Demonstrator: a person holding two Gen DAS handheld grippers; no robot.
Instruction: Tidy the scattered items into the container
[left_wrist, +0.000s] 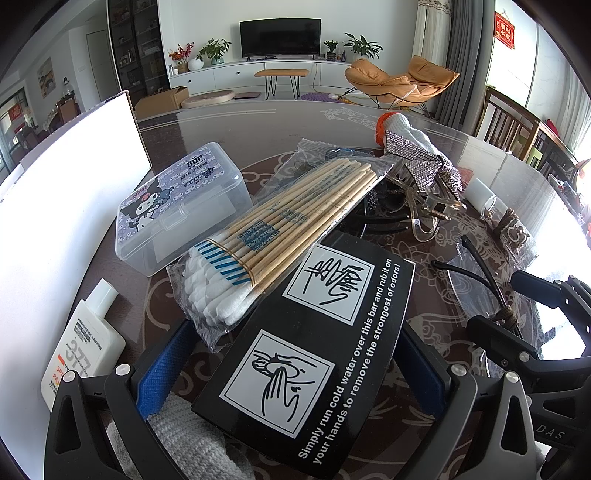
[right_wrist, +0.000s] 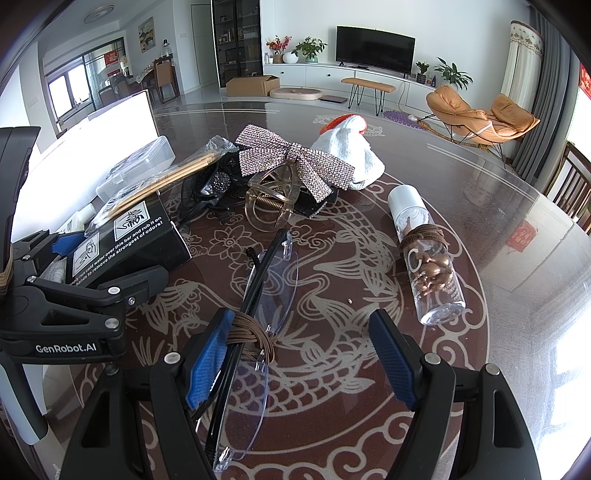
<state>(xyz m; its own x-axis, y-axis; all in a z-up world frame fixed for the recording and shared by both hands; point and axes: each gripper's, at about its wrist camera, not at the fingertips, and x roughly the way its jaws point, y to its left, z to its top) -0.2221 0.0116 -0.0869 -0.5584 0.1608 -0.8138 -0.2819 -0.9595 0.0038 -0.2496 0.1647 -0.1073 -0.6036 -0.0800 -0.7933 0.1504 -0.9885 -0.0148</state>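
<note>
Clutter is lying across the patterned bench, and the left gripper is reaching over it with its 2 blue-padded fingers spread on either side of a black box printed with hand-washing pictures; whether the pads are pressing the box or merely flanking it I cannot tell. A bag of cotton swabs is resting partly on the far end of that box and leaning against a clear plastic case with a cartoon sticker on its lid. A white sunscreen bottle is lying just beside the left gripper, close to a white container wall that is rising along the left side. Farther back, a rhinestone bow clip is sitting on top of a translucent claw clip, with a white knitted glove behind them. The right gripper is hanging low over the bench with its fingers wide apart and gripping nothing; a pair of rimless glasses, bound at the middle with a brown hair tie, is lying between them, touching the left finger pad. A clear bottle holding brown capsules, with another brown tie wound round it, is lying on its side to the right, well apart from the glasses
</note>
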